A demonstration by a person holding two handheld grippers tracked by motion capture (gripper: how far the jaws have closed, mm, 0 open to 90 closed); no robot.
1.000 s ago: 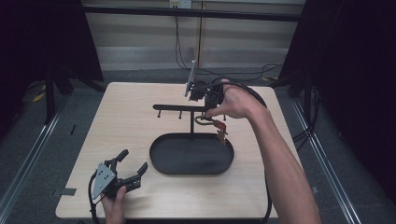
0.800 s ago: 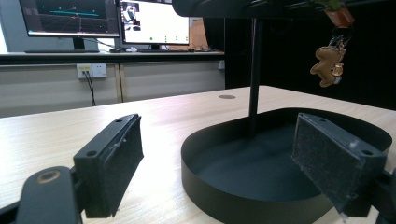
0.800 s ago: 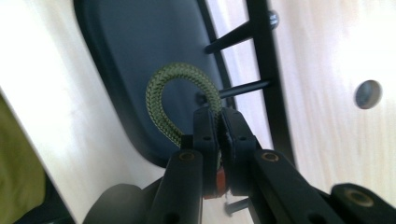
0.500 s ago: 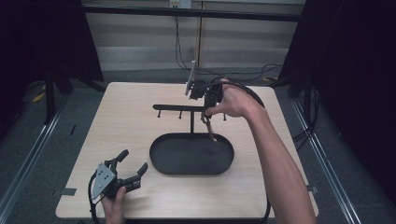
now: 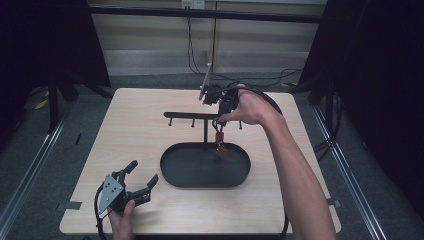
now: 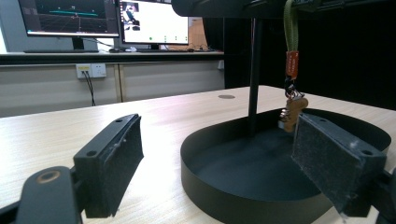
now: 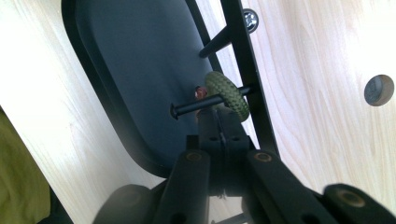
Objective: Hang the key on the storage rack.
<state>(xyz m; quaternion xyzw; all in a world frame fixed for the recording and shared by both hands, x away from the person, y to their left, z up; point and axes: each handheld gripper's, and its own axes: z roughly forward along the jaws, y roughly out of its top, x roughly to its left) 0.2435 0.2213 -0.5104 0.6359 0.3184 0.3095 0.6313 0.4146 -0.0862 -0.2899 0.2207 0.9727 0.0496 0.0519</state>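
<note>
Setting: pale wooden counter [image 5: 140, 130] carrying a black oval tray [image 5: 172, 176] with a post and a crossbar of pegs above it.
Keychain: olive strap [image 6: 292, 28] looped over a peg [image 7: 205, 101], orange tag and small brown charm [image 6: 294, 112] dangling below, above the tray and just beside the post.
Loop seen from above: thick olive cord ring [image 7: 227, 94] seated near the crossbar end of the peg, well back from the peg's tip.
Right hand-held gripper [image 5: 218, 100]: above the crossbar, pointing down at the looped peg; jaws drawn narrow, close together right at the strap, though whether pinching it or merely beside it cannot be told.
Left hand-held gripper [image 5: 137, 182]: resting low near the counter's front left corner, jaws spread wide and empty, aimed toward the tray.
Likely handling: light and limp; strap soft and woven, probably easy to pinch without slipping; charm and metal ring free to swing and twist under any tug.
Where to take hold: on the strap just under the peg, above the orange tag, so the loop can be steered along the peg; hold on the charm likely to leave the loop flopping.
Risk: loop snagging on the peg's flared tip if pulled at an angle.
</note>
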